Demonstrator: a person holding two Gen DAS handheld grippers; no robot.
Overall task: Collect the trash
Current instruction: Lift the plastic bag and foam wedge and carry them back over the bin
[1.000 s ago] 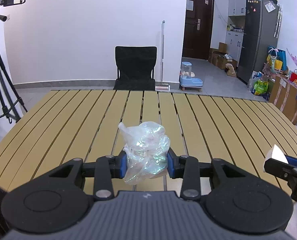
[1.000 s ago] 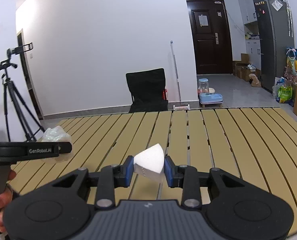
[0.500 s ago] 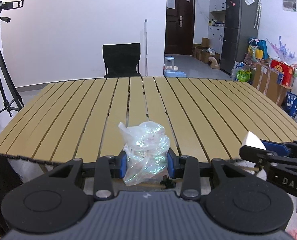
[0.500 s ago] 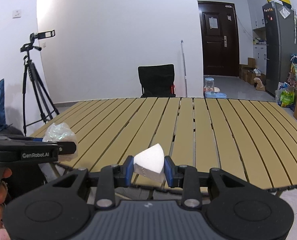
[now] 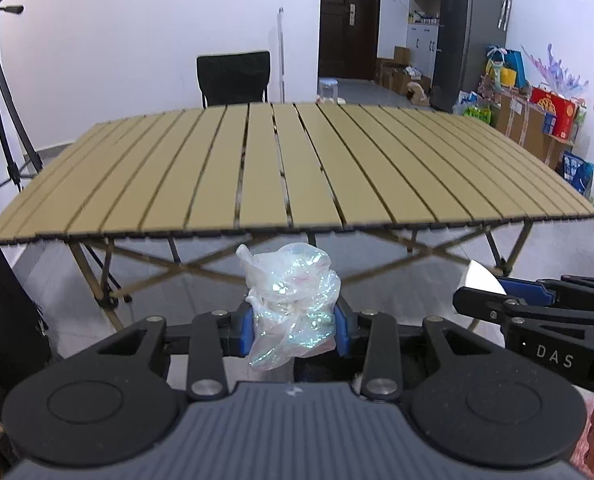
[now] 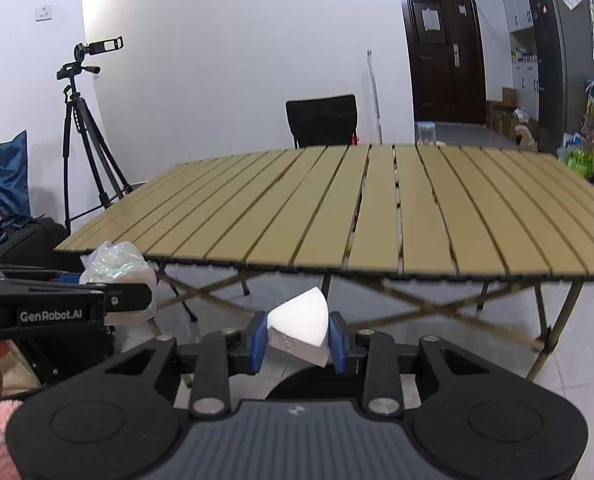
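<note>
My left gripper (image 5: pixel 293 330) is shut on a crumpled clear iridescent plastic bag (image 5: pixel 293 304), held in the air in front of the slatted table's (image 5: pixel 289 168) near edge. My right gripper (image 6: pixel 297 340) is shut on a white wedge-shaped foam piece (image 6: pixel 297 326), also held off the table, below its edge. In the right wrist view the left gripper (image 6: pixel 57 308) and its bag (image 6: pixel 115 266) show at the left. In the left wrist view the right gripper (image 5: pixel 537 320) and the white piece (image 5: pixel 479 282) show at the right.
The tan table (image 6: pixel 377 208) stands ahead on crossed legs. A black chair (image 5: pixel 233 78) stands behind it. A camera tripod (image 6: pixel 85 136) stands at the left, with dark bags (image 6: pixel 29 240) beside it. A fridge (image 5: pixel 469 32) and boxes (image 5: pixel 537 120) stand at the right. A dark round rim (image 6: pixel 301 384) shows below the right gripper.
Both grippers have pulled back from above the table and dropped below its near edge, each keeping its hold. The table's legs and the floor have come into view.
</note>
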